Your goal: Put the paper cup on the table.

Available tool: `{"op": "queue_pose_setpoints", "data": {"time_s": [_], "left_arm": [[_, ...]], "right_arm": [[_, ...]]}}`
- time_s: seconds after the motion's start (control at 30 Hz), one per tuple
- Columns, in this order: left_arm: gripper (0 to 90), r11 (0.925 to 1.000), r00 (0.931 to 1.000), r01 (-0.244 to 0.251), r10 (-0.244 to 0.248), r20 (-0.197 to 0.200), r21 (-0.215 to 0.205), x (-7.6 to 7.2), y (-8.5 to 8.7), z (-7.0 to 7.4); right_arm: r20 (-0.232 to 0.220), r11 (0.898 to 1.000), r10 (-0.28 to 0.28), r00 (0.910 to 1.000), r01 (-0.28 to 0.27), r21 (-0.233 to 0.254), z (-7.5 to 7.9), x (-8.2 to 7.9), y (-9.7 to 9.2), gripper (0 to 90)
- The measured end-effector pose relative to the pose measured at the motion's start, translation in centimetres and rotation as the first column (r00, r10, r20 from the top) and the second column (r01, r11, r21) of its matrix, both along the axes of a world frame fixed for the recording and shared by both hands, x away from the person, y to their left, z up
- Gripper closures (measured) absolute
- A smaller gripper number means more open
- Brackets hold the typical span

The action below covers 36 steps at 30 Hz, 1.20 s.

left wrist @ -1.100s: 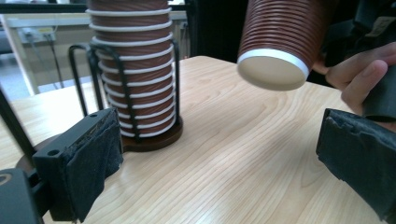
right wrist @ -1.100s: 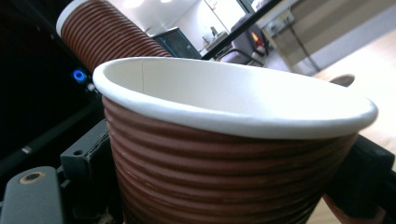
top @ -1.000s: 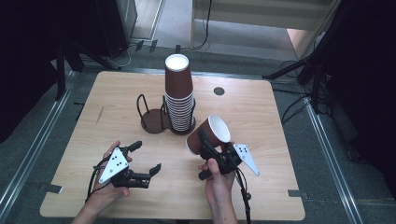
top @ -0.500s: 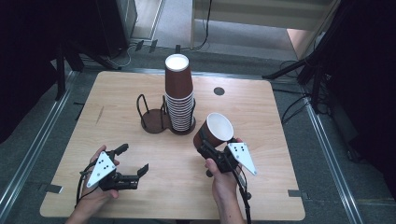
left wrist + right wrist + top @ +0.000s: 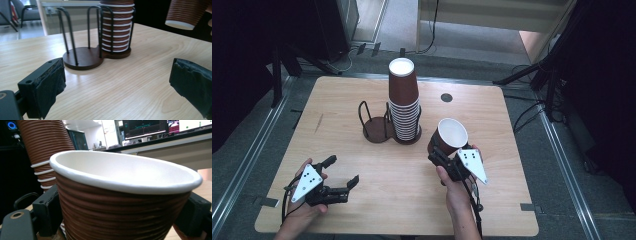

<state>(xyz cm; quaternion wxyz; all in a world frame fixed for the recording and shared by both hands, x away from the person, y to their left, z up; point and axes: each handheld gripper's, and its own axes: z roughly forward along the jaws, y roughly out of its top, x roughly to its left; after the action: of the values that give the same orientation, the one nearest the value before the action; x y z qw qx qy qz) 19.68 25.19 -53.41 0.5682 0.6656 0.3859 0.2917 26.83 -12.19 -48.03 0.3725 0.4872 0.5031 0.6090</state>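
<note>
Right hand-held gripper [image 5: 443, 156] pinching a ribbed brown paper cup [image 5: 449, 136], lifted right of the cup stack [image 5: 404, 105]. Left hand-held gripper [image 5: 343, 172] spread wide, empty, near the counter's [image 5: 492, 200] near-left corner.

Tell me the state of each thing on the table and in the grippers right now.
Single cup: held tilted, mouth up, empty.
Right gripper: shut on the single cup.
Left gripper: open, holding nothing.
Cup stack: upside down in the holder.
Holder: left ring empty.

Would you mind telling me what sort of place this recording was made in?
Probably a lab or office workspace: monitors on a far counter, cables across the floor, and a bare wooden table beside dark stands.
</note>
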Motion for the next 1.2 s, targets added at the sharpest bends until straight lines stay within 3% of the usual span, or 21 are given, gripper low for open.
{"op": "queue_pose_setpoints", "data": {"time_s": [0.4,0.97,1.2], "left_arm": [[1.2,0.9978,0.9977,-0.066,0.066,-0.013,0.011,-0.6,3.2,-0.5],[1.2,0.9883,0.9879,-0.151,0.152,-0.032,0.017,-1.7,7.1,-1.2],[1.1,0.9809,0.9803,-0.194,0.194,-0.035,-0.003,-2.2,8.7,-1.3]], "right_arm": [[0.007,0.998,-0.045,0.999,0.045,-0.054,0.1,1.2,-1.4,11.7],[-0.008,0.99,-0.093,0.9956,0.092,-0.104,-0.4,3.1,-3.3,11.6],[-0.004,0.987,-0.113,0.9935,0.112,-0.114,-0.8,3.8,-4.1,11.7]]}}
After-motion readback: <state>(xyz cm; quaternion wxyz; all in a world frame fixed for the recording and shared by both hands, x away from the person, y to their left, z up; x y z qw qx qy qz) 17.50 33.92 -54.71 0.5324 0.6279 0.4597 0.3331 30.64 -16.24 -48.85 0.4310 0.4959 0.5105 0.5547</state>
